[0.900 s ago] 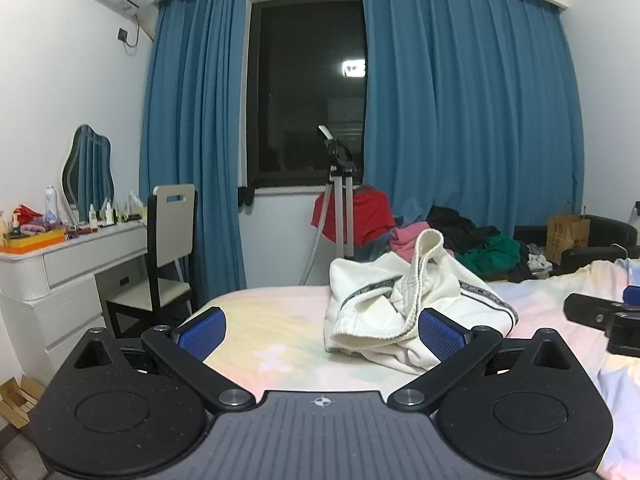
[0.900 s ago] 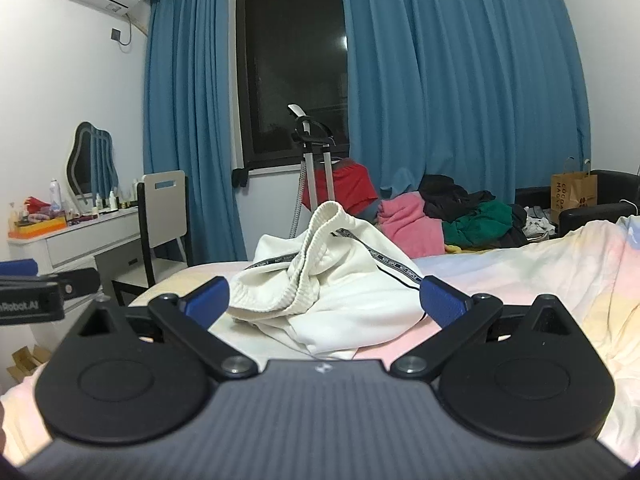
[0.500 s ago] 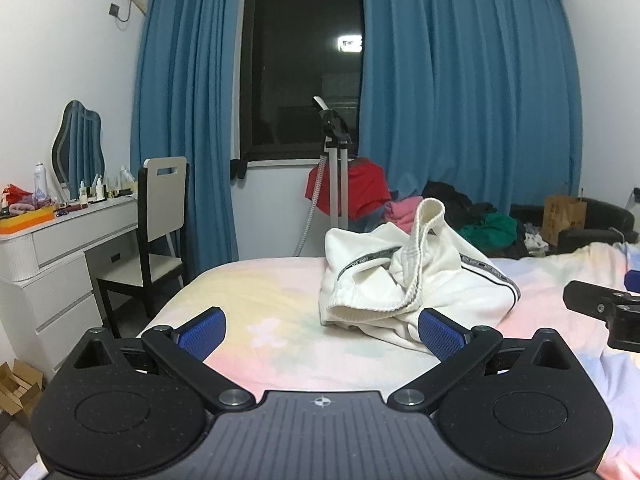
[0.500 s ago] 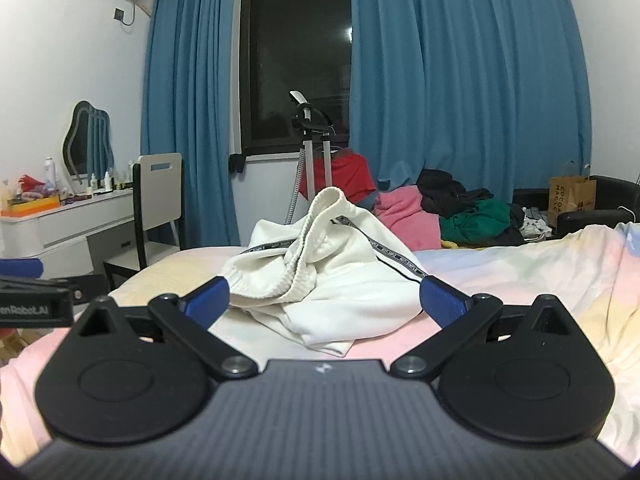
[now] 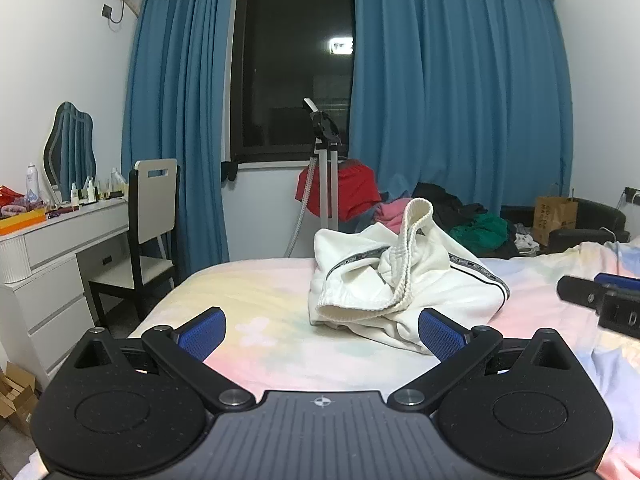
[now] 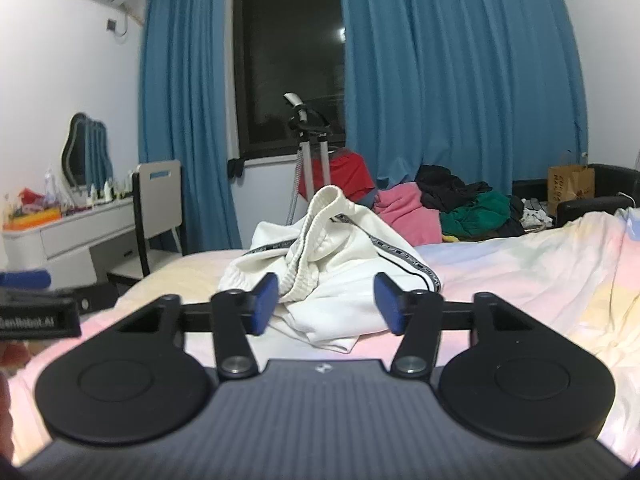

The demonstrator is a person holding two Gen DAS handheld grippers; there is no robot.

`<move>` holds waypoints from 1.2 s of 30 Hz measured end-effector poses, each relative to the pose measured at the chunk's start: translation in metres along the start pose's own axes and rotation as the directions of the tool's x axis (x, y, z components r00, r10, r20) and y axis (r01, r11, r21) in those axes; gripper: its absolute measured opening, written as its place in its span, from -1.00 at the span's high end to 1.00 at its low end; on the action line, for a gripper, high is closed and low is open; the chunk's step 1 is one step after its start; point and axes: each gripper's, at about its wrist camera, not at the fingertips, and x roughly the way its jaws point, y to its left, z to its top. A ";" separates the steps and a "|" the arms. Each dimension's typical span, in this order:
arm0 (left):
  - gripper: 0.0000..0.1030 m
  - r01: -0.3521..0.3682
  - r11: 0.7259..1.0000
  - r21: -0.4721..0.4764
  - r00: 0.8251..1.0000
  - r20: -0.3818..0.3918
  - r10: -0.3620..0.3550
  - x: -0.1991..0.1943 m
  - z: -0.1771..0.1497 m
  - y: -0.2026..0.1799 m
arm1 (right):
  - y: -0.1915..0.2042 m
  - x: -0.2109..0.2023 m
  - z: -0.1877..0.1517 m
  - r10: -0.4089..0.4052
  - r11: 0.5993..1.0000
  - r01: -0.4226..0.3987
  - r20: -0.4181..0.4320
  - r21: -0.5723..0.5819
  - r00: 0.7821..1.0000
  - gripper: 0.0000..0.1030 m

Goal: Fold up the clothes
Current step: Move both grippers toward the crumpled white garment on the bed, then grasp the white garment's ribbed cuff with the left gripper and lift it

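Observation:
A crumpled white garment (image 5: 396,280) with a ribbed waistband and black side stripes lies heaped on the pastel bed (image 5: 256,300). My left gripper (image 5: 320,332) stands wide open just short of it, nothing between its blue pads. In the right wrist view the same white garment (image 6: 332,276) sits straight ahead. My right gripper (image 6: 326,304) is open but narrower, its pads (image 6: 265,300) flanking the heap's near edge without gripping it. Each gripper shows at the edge of the other's view.
A white dressing table (image 5: 60,240) with bottles and a chair (image 5: 148,232) stand left of the bed. A garment steamer stand (image 5: 324,168) and a pile of red, pink, black and green clothes (image 6: 448,208) lie beyond the bed. A paper bag (image 5: 554,218) sits on a black sofa at right.
The right gripper's fingers have narrowed from wide open to partly closed and it has come closer to the garment. The left gripper stays wide open, shifted slightly.

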 end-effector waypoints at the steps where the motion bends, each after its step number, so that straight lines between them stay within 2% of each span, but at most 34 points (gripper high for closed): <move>1: -1.00 -0.003 1.000 0.004 1.000 0.000 0.003 -0.001 -0.002 -0.001 | 0.000 -0.001 0.000 -0.003 1.000 0.003 0.008 0.004 1.000 0.07; 3: -1.00 -0.007 1.000 0.008 1.000 -0.003 0.007 -0.003 -0.006 -0.003 | 0.000 -0.002 0.001 -0.010 1.000 0.009 0.024 0.012 1.000 0.17; 8: -1.00 -0.002 1.000 -0.010 1.000 -0.024 0.002 0.000 -0.012 0.002 | -0.001 -0.003 0.002 -0.007 0.999 0.006 0.032 0.032 0.999 0.18; 15: -1.00 0.000 1.000 0.001 1.000 -0.027 0.000 -0.001 -0.023 0.000 | -0.005 0.004 0.001 -0.005 0.997 0.010 -0.066 0.073 0.998 0.18; 18: -1.00 0.022 1.000 -0.004 0.999 -0.044 -0.022 0.001 -0.020 0.004 | -0.007 0.003 0.002 -0.014 0.996 0.021 -0.073 0.089 0.997 0.19; 20: -1.00 0.043 0.999 -0.031 0.997 -0.068 -0.045 0.005 -0.019 0.008 | -0.010 0.004 0.001 -0.018 0.995 0.026 -0.077 0.101 0.997 0.30; 22: -0.99 0.063 0.996 -0.062 0.993 -0.094 -0.069 0.010 -0.019 0.013 | -0.013 0.005 0.000 -0.022 0.993 0.031 -0.080 0.113 0.997 0.54; 24: -0.99 0.083 0.992 -0.097 0.989 -0.117 -0.095 0.017 -0.015 0.018 | -0.016 0.006 0.000 -0.026 0.991 0.036 -0.084 0.125 0.996 0.64; 28: -0.99 0.106 0.974 -0.201 0.978 -0.156 -0.139 0.054 -0.006 0.023 | -0.022 0.008 -0.002 -0.034 0.988 0.047 -0.091 0.149 0.995 0.65; 30: -0.99 0.108 0.959 -0.263 0.970 -0.183 -0.160 0.086 0.006 0.028 | -0.025 0.010 -0.003 -0.037 0.986 0.052 -0.095 0.161 0.995 0.64; 36: -0.99 0.088 0.937 -0.339 0.978 -0.149 -0.146 0.183 0.019 0.034 | -0.036 0.035 -0.017 -0.060 0.982 0.084 -0.145 0.171 0.988 0.62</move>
